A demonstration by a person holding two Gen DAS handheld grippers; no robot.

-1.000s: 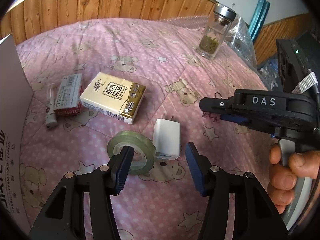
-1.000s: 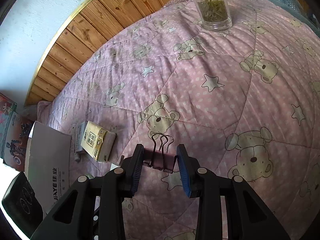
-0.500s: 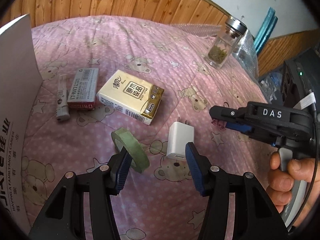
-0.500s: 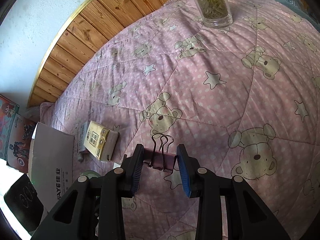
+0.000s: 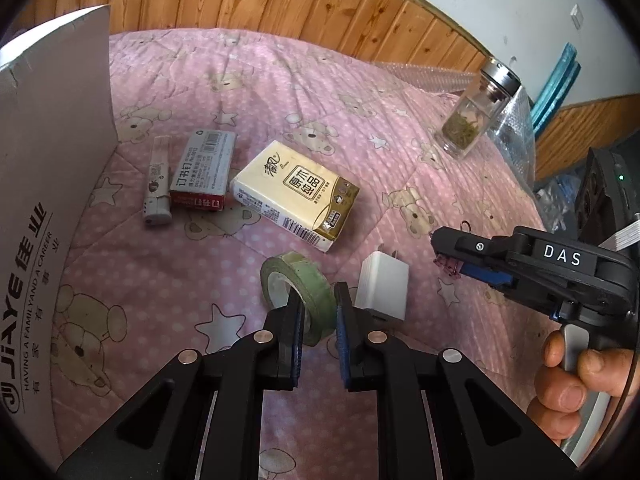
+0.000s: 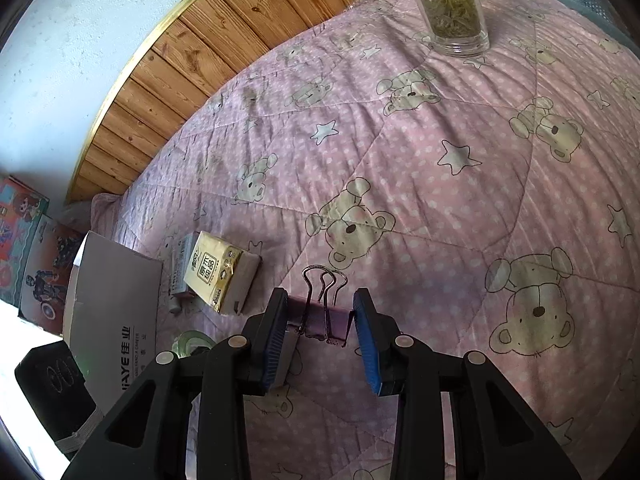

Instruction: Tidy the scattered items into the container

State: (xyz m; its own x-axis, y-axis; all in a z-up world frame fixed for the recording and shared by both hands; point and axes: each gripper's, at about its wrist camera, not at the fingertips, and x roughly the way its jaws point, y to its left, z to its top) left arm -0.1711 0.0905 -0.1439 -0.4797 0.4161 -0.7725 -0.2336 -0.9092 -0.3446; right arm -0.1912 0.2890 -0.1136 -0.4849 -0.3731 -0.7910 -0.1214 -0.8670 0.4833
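My left gripper (image 5: 318, 322) is shut on a green tape roll (image 5: 298, 292), held tilted on edge above the pink quilt. A white charger plug (image 5: 383, 286) lies just right of it. A tissue pack (image 5: 294, 192), a red staple box (image 5: 202, 172) and a white lighter (image 5: 157, 182) lie beyond. The white cardboard box (image 5: 48, 208) stands at the left. My right gripper (image 6: 320, 324) is shut on a purple binder clip (image 6: 320, 316), its wire handles pointing forward; it also shows in the left wrist view (image 5: 450, 258).
A glass jar of tea leaves (image 5: 474, 120) stands at the far right of the quilt (image 5: 280, 92), also in the right wrist view (image 6: 452, 12). Bubble wrap (image 5: 516, 136) lies behind it. A black device (image 5: 612, 188) stands at the right edge.
My left gripper has closed on the tape roll and tipped it up on edge. The right gripper holds the binder clip as before and has barely moved.
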